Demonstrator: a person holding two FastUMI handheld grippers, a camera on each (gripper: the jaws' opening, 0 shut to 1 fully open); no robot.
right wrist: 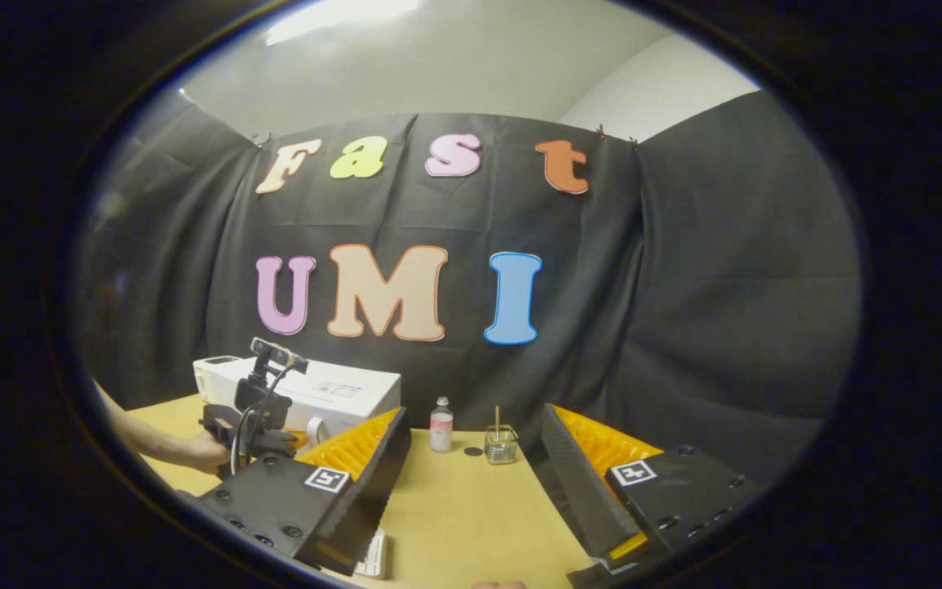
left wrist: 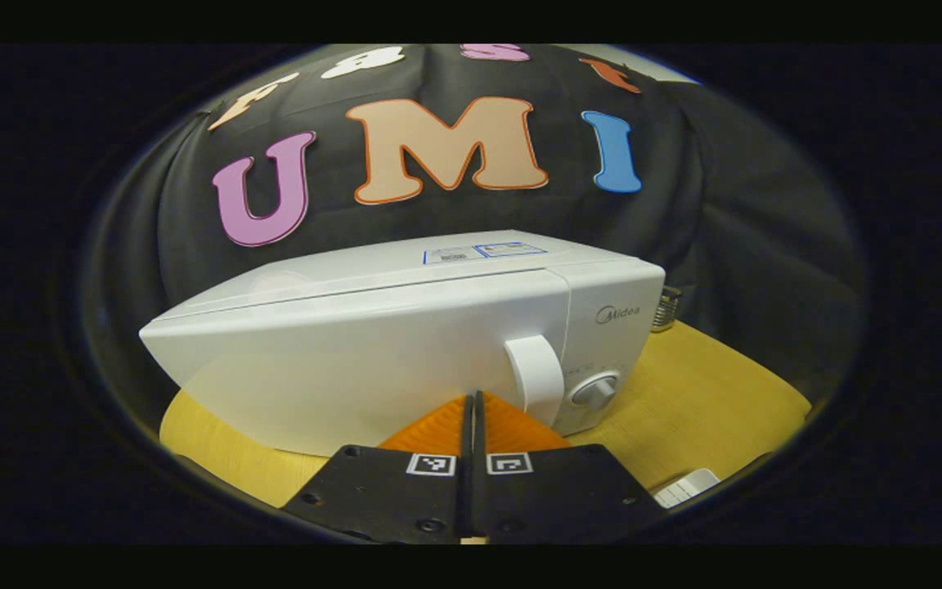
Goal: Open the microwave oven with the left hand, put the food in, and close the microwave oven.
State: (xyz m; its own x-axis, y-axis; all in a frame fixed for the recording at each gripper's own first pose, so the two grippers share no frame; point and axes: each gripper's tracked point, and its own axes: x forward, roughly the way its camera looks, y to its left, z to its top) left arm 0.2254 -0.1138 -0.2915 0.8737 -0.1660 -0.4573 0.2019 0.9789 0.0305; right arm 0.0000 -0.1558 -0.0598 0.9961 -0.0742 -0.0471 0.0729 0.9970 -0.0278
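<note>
**Microwave door closed, left tongs just short of its handle**

The wooden surface (left wrist: 700,393) carries a white microwave oven (left wrist: 405,343), which stands toward the back, close to the black cloth wall. Its door is flat against the body, and in the right gripper view the oven (right wrist: 332,397) sits at the far left of the surface.

The left tongs (left wrist: 471,409) are pressed together with nothing between them, pointing at the lower front of the door, just left of the curved white door handle (left wrist: 535,378). Whether they touch the door cannot be told. In the right gripper view the left tongs (right wrist: 279,442) are seen farther off, held by a hand (right wrist: 205,452) in front of the oven.

The right tongs (right wrist: 471,458) are spread wide apart, hanging over the bare surface and holding nothing.

Right of the handle is a round control knob (left wrist: 595,391). Between the right fingers, near the wall, stand a small bottle (right wrist: 441,425) and a little glass jar (right wrist: 500,444) with a stick in it.
</note>
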